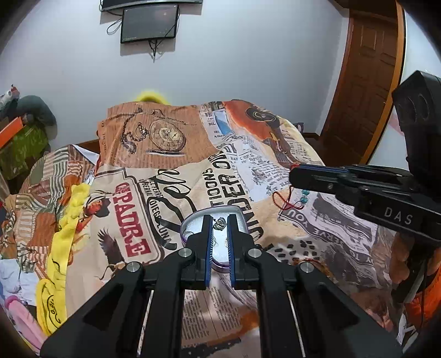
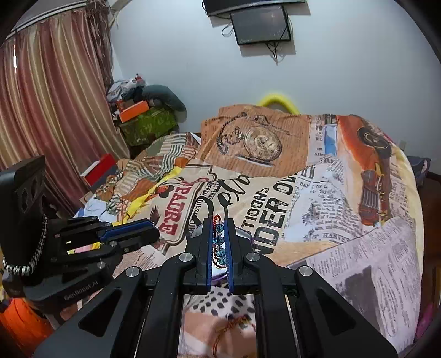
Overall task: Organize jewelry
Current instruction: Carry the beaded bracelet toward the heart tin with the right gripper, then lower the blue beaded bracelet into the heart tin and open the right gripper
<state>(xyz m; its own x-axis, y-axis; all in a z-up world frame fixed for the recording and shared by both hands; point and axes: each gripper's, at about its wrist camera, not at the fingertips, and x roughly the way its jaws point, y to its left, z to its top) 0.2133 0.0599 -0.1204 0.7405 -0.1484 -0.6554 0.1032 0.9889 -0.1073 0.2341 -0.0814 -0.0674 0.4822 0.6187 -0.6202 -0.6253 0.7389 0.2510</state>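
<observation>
Right gripper is pinching the red-thread bead bracelet, left gripper nips a small charm, so both should lower gently into the tin at 12 o'clock before letting go.

Left tongs nearly closed, right tongs clamped, both angled downward

Left gripper: matt black plastic, blue ribbed pads, bright metal pivot pins. Right gripper: same matt black plastic, blue pads. Bracelet in right gripper: thin red cord, glossy translucent blue beads. Heart-shaped tin: silvery metal, dull sheen, purple rim. Bedspread: soft matt printed cloth, slightly creased. Door: brown wood, satin finish. Curtain: striped cloth, faint sheen. Wall screen: glossy dark panel.
</observation>
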